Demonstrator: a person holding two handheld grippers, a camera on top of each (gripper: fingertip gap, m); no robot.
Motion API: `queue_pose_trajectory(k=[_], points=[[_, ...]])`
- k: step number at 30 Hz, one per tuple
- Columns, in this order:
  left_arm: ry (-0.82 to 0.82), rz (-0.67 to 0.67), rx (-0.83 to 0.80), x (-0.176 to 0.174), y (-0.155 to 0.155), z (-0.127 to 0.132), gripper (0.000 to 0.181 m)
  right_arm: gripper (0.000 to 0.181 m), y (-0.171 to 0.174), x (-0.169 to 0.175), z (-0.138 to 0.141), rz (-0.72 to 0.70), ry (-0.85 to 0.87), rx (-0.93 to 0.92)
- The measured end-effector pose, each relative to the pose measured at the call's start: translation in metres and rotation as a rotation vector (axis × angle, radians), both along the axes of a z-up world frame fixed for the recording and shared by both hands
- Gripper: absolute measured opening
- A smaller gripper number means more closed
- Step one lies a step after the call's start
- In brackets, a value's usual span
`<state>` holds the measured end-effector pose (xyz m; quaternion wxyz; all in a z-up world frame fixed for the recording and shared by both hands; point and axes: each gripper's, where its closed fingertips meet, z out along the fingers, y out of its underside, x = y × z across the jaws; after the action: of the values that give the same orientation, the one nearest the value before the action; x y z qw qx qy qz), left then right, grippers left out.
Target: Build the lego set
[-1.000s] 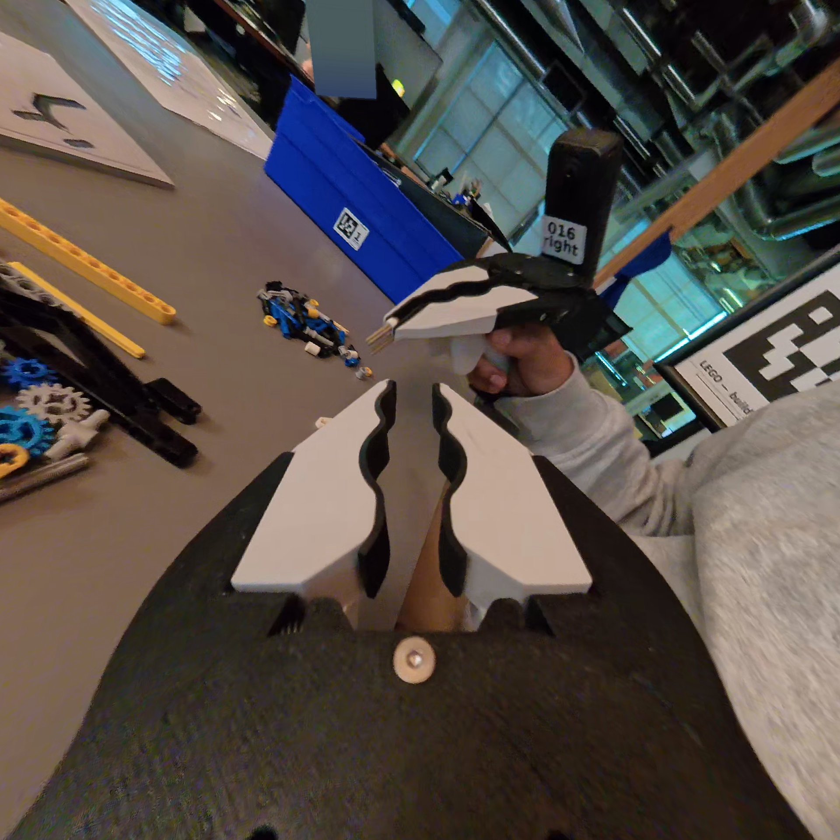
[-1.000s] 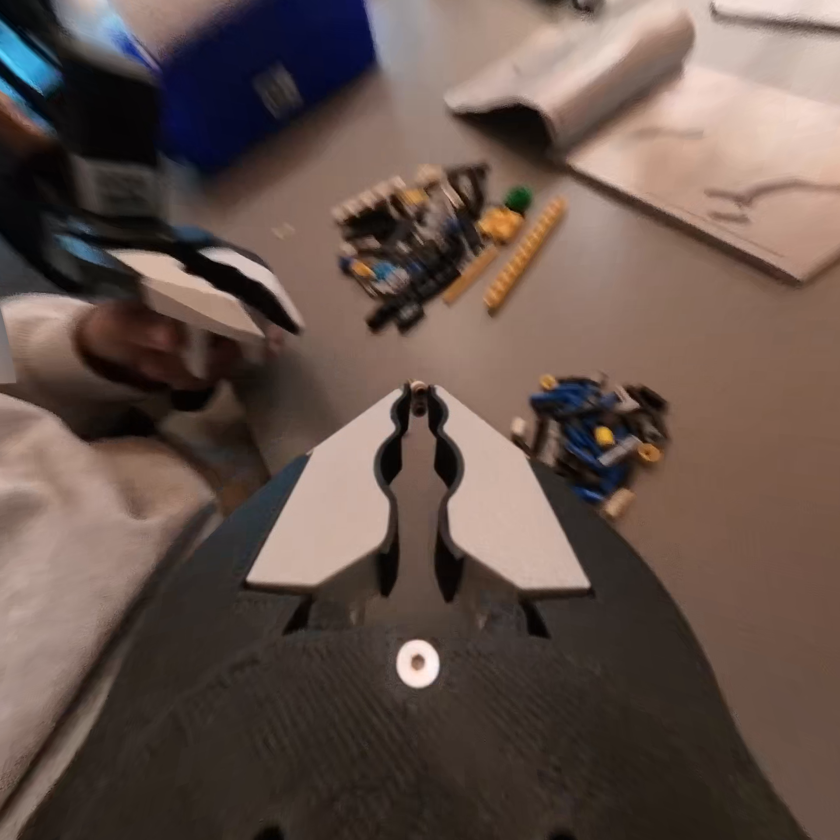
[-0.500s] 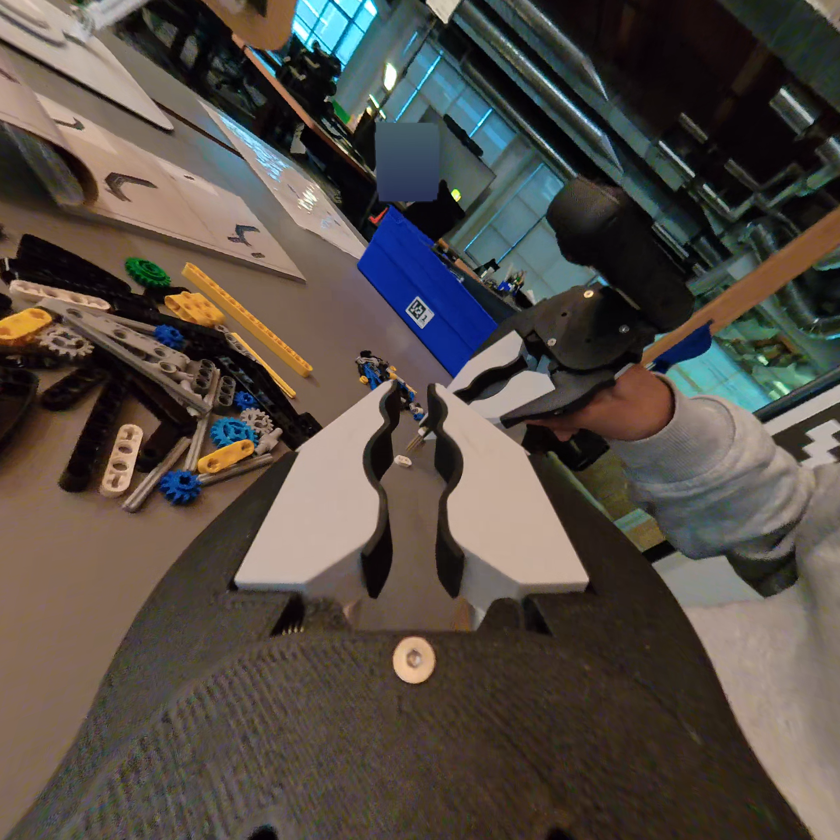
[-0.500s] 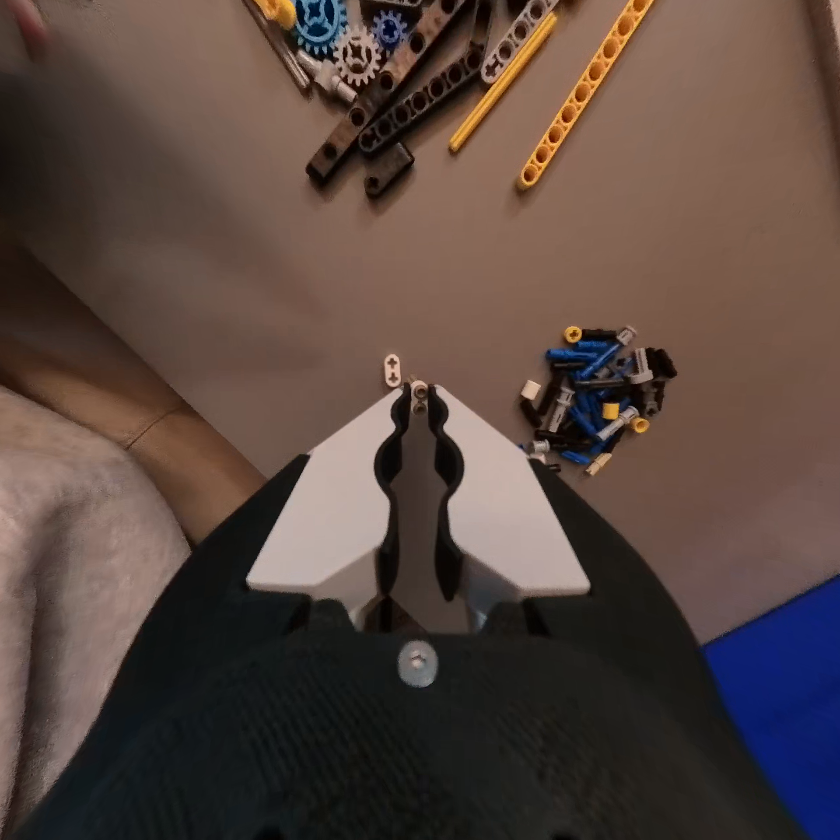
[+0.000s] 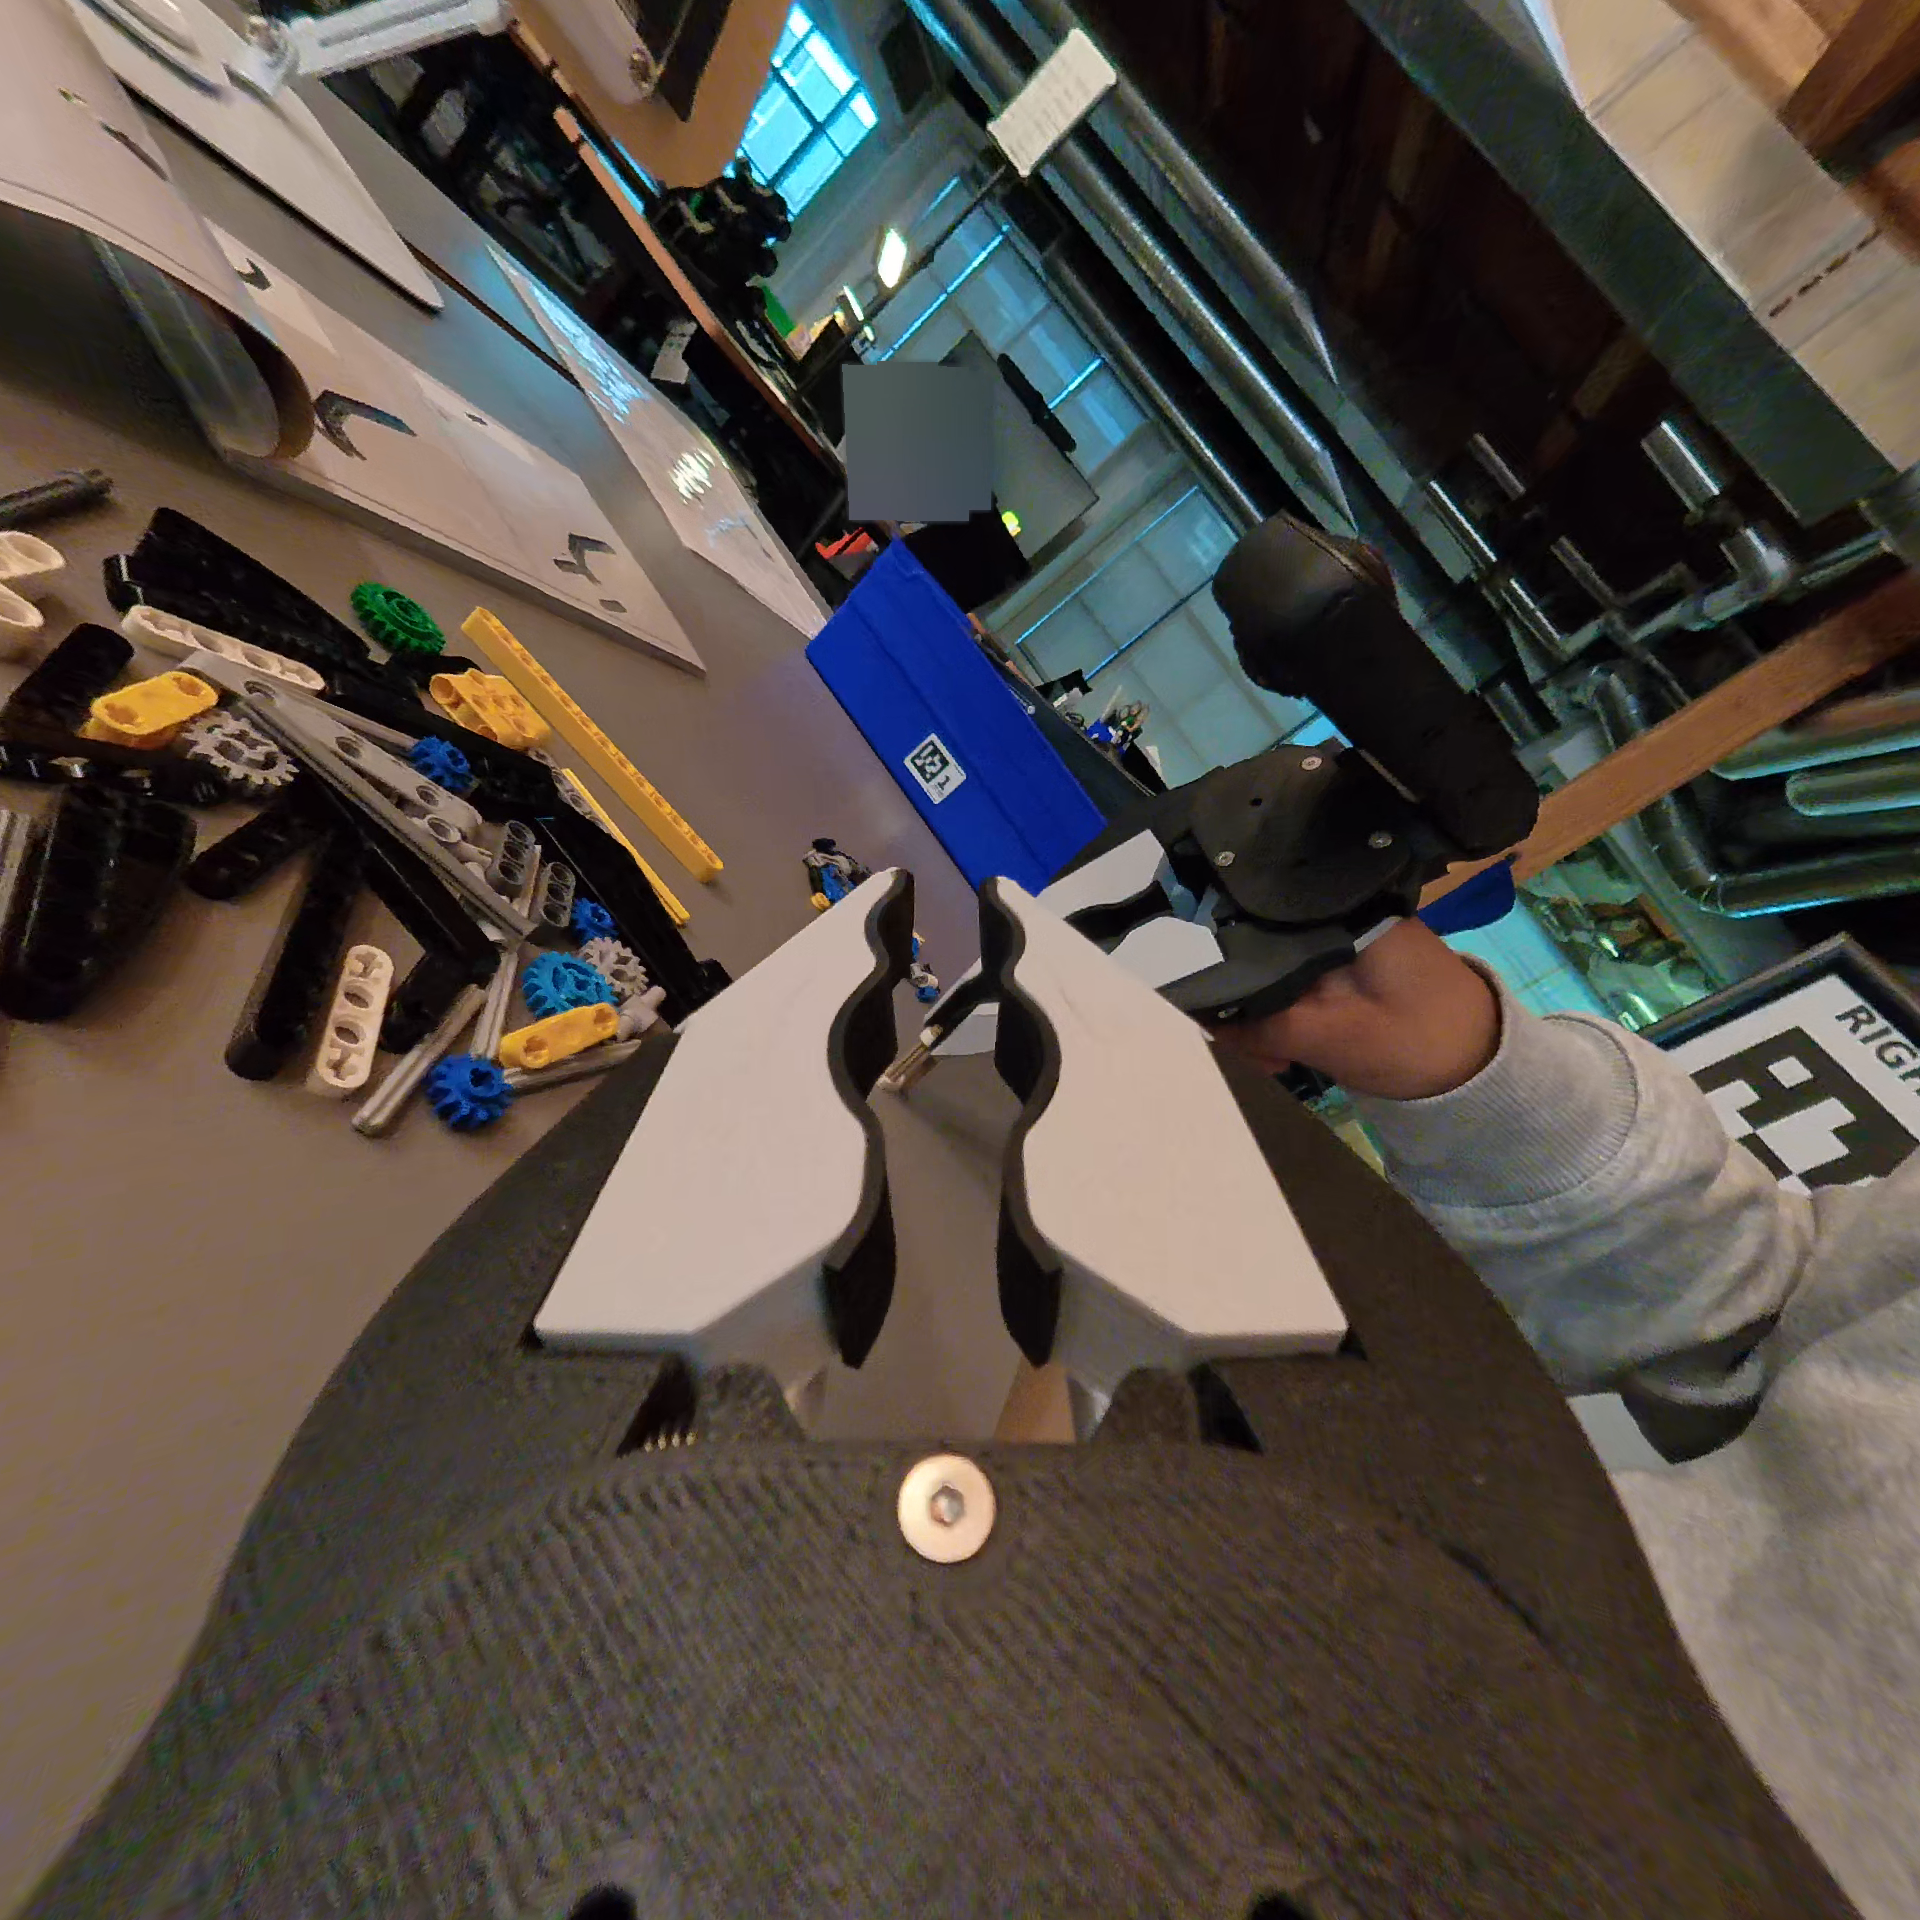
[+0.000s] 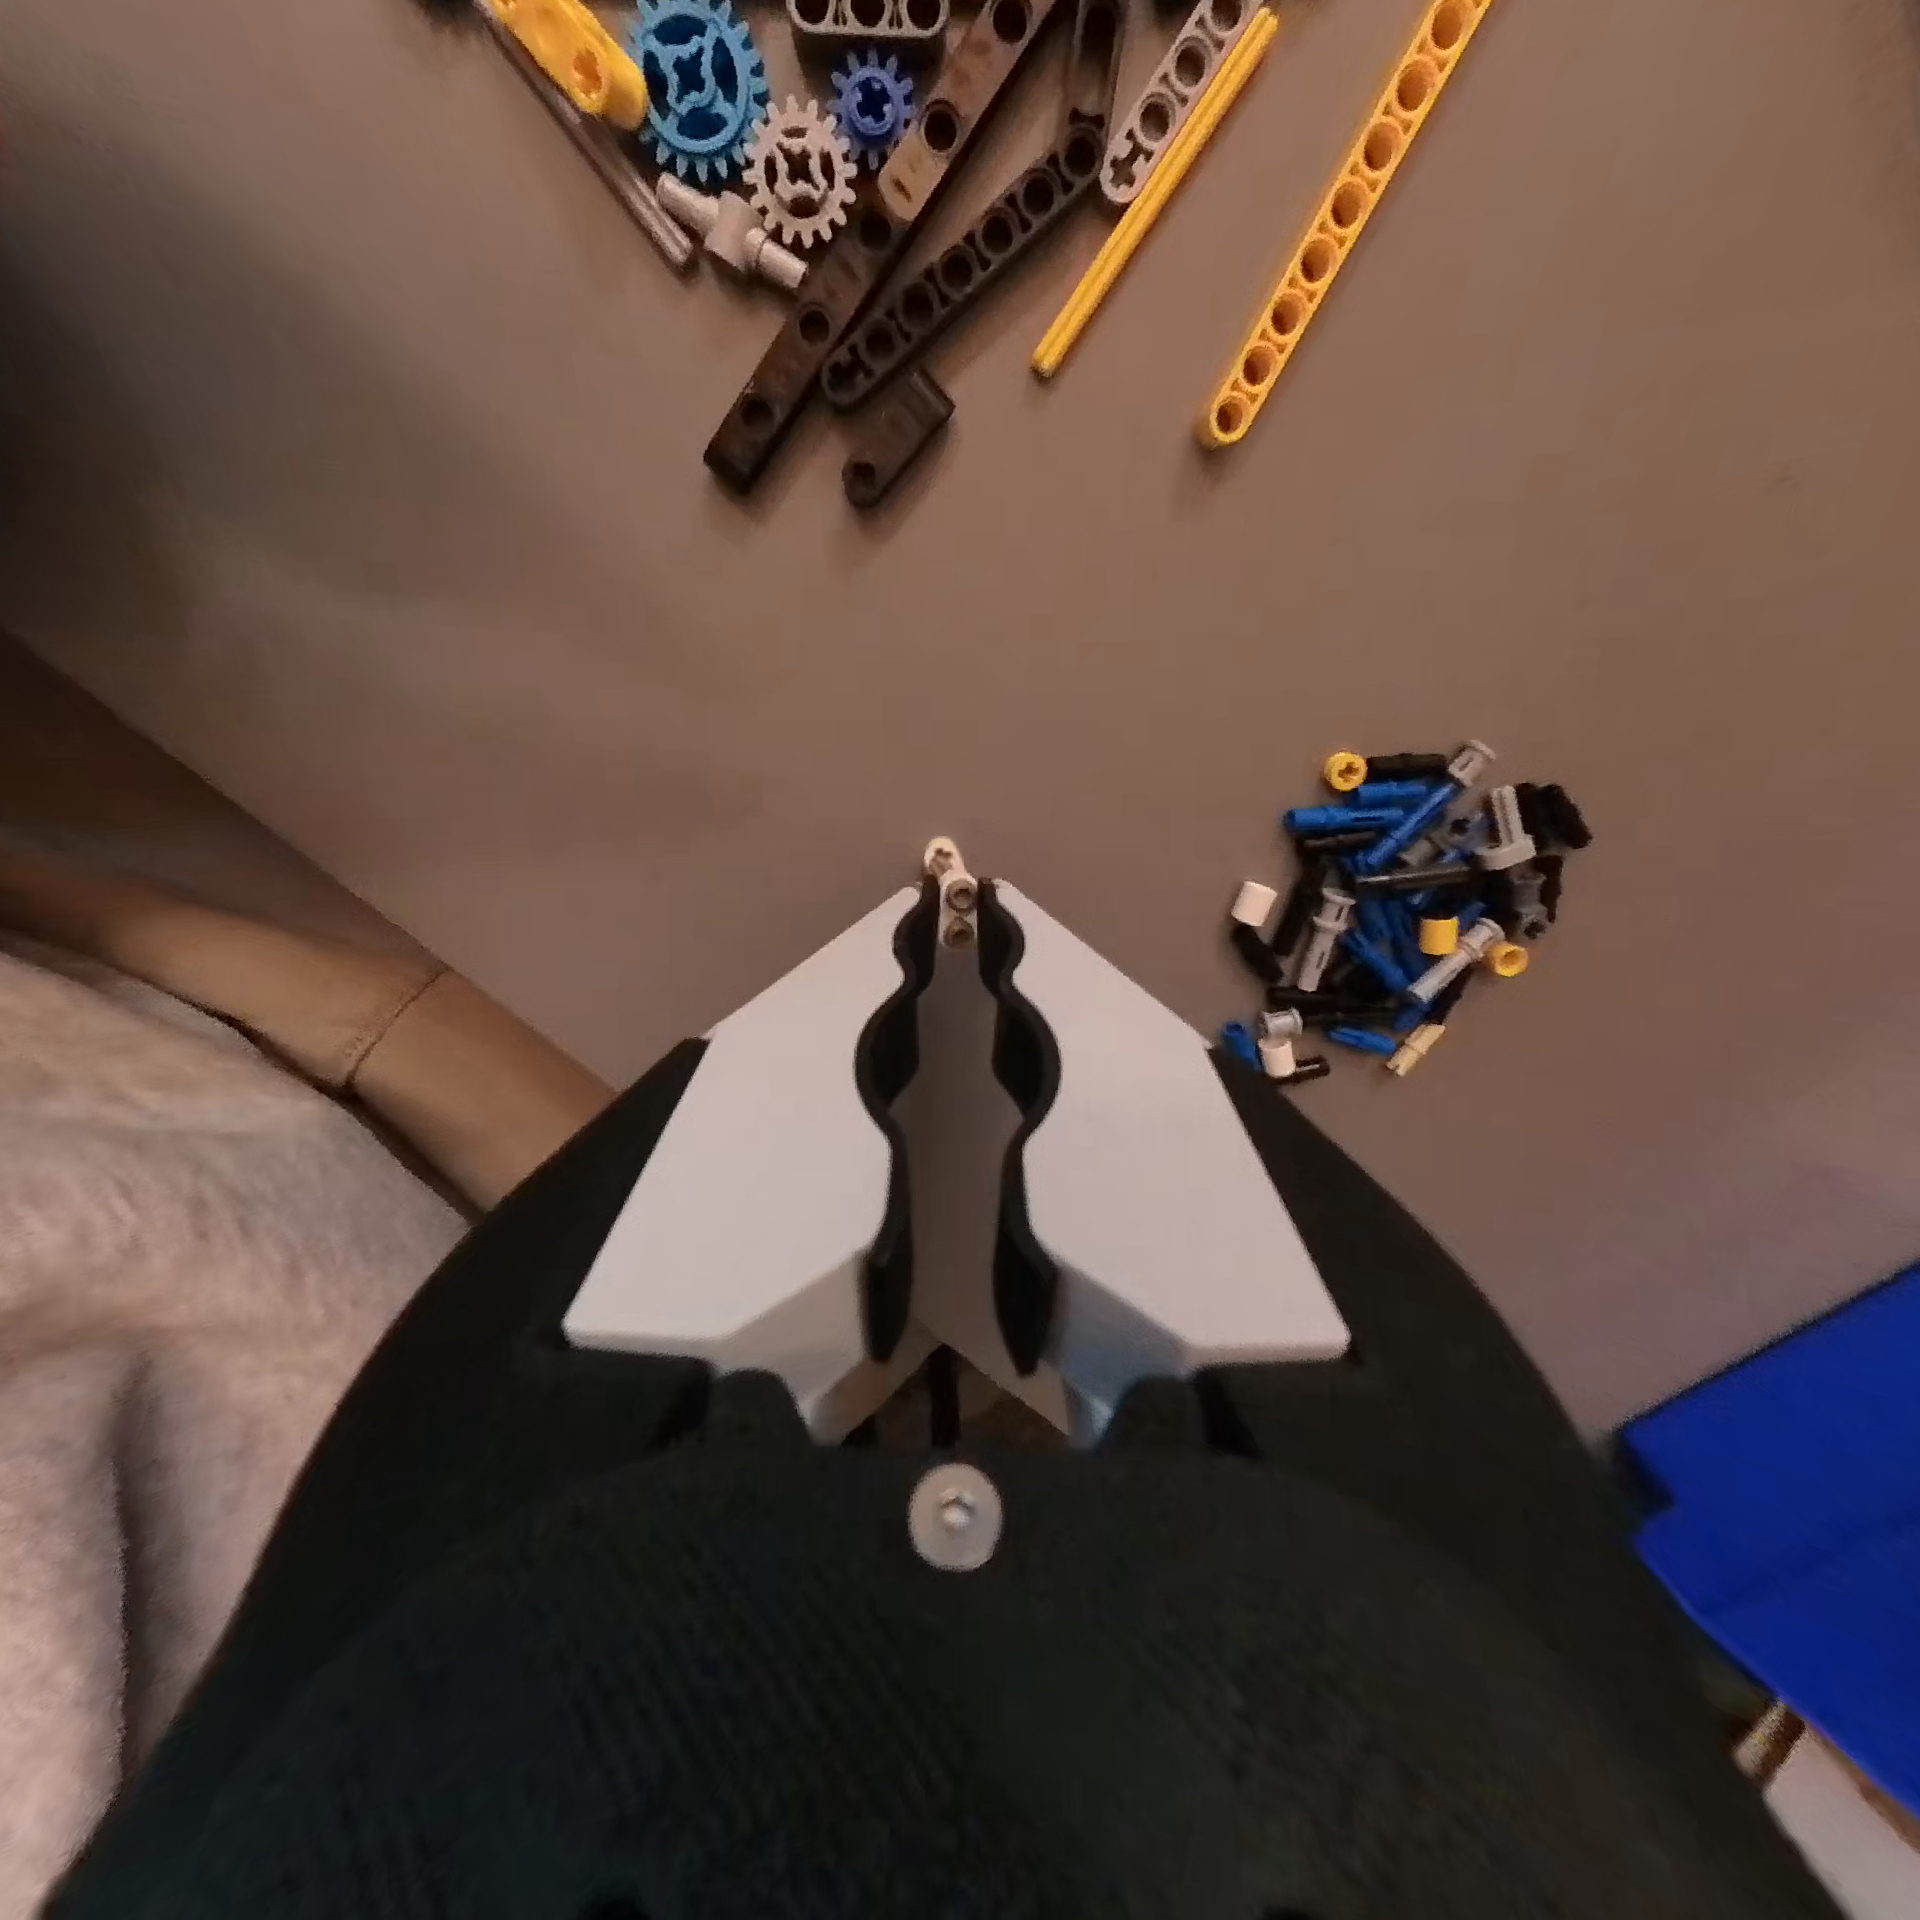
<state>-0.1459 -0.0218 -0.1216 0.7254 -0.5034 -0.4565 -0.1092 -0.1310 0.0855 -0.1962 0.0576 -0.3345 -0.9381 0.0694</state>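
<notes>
The right tongs [image 6: 958,902] pinch a small tan pin [image 6: 958,910] at their tips, just above the bench [image 6: 520,520]. A pile of little pins [image 6: 1403,914] lies at three o'clock. The left tongs [image 5: 943,896] are apart, holding nothing.

Desk [image 6: 623,623] is plain grey-brown. Long holed beam [image 6: 1340,218] and thin axle [image 6: 1153,197] are yellow; perforated beams [image 6: 935,281] black. Gears: light blue [image 6: 698,88], pale grey [image 6: 800,171], dark blue [image 6: 875,104], one green [image 5: 395,618]. Small pin pile [image 6: 1403,914] mixes blue, black, grey w/ yellow bits. Bin [image 5: 951,769] bright blue w/ b&w square marker. Both grippers: white fingers [image 6: 748,1174], black jaws and bodies. Sleeve [image 5: 1579,1164] light grey
</notes>
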Motion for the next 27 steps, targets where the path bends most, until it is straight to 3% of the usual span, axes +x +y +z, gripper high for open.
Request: queue_pose_trajectory(k=[1,7,27], points=[[-0.003,-0.001,0.002,-0.0002,0.0002,-0.0003,0.011,0.006,-0.0002,-0.0002,0.0,-0.003,-0.003,-0.002],[-0.019,-0.014,0.012,0.0005,0.0032,-0.002,0.011,0.006,-0.0007,-0.0006,-0.0001,0.015,-0.002,0.006],[-0.054,-0.027,0.046,0.0,0.003,-0.004,0.011,0.006,-0.0013,-0.0031,0.0049,0.263,0.061,0.151]])
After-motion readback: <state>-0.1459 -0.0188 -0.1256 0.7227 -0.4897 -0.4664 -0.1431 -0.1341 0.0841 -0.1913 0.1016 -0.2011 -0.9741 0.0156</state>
